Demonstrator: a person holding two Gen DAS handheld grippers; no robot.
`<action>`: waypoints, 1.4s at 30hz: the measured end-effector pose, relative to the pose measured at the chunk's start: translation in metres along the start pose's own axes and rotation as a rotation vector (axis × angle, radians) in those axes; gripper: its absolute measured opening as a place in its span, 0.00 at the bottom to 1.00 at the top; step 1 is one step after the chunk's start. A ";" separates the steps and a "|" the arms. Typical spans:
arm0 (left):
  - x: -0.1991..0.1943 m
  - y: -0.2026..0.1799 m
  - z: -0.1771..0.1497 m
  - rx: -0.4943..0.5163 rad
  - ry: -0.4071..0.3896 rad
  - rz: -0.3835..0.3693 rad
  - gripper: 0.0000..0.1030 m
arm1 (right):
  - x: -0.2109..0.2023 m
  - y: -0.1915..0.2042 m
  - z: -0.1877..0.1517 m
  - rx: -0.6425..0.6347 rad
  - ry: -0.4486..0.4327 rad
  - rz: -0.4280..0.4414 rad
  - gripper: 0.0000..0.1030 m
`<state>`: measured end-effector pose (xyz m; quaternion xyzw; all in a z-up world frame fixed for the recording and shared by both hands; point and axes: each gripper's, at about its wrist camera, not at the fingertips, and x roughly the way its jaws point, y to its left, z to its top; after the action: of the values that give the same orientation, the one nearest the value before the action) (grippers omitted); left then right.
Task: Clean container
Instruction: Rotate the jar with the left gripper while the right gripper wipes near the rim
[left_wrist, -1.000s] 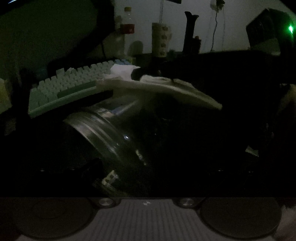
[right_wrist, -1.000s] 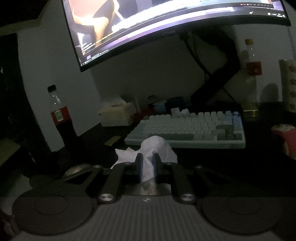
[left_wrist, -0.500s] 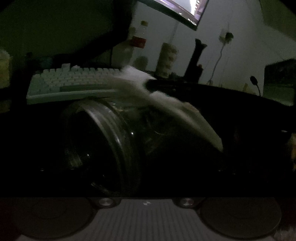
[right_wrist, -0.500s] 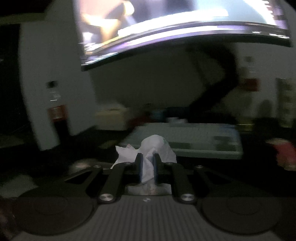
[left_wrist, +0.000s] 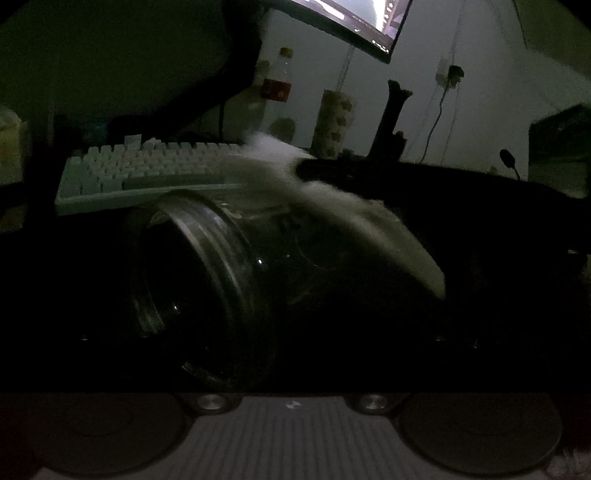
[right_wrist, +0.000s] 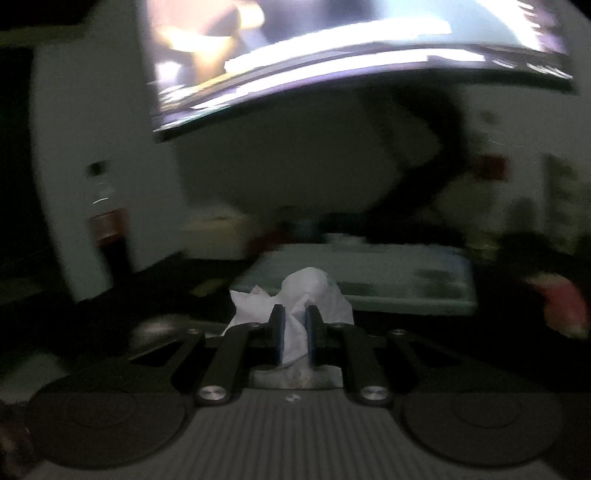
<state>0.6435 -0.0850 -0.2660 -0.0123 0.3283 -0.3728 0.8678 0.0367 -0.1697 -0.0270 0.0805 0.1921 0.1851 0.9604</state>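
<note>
Right hand-held gripper (right_wrist: 294, 334), jaws clenched on a crumpled white tissue (right_wrist: 308, 286) that bulges out above the blue pads; left hand-held gripper's fingers lost in darkness, so its state cannot be told. Clear glass container (left_wrist: 221, 273), lying tilted close before the left wrist camera with its threaded mouth turned to the picture's left, apparently lifted off the dark tabletop (left_wrist: 498, 206); a pale strip of tissue drapes over its upper wall. Beyond: white keyboard (left_wrist: 147, 170), soda bottle (left_wrist: 277, 85), monitor (left_wrist: 354, 26). Step judged in hand: wiping the outer wall. Next move calls for pressing the wad against the glass and sweeping along it, the jar kept steady
</note>
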 end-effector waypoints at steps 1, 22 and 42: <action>0.001 0.000 0.000 0.002 -0.001 0.003 1.00 | 0.000 -0.001 0.000 0.018 0.002 -0.001 0.14; 0.023 -0.026 -0.008 0.150 -0.069 0.237 0.77 | -0.019 -0.029 -0.004 0.053 -0.050 0.038 0.13; 0.002 -0.010 0.001 0.041 -0.136 -0.119 0.64 | -0.052 -0.037 0.005 0.159 -0.090 0.252 0.13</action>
<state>0.6388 -0.0937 -0.2639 -0.0392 0.2596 -0.4285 0.8646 0.0065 -0.2240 -0.0132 0.1878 0.1515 0.2847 0.9278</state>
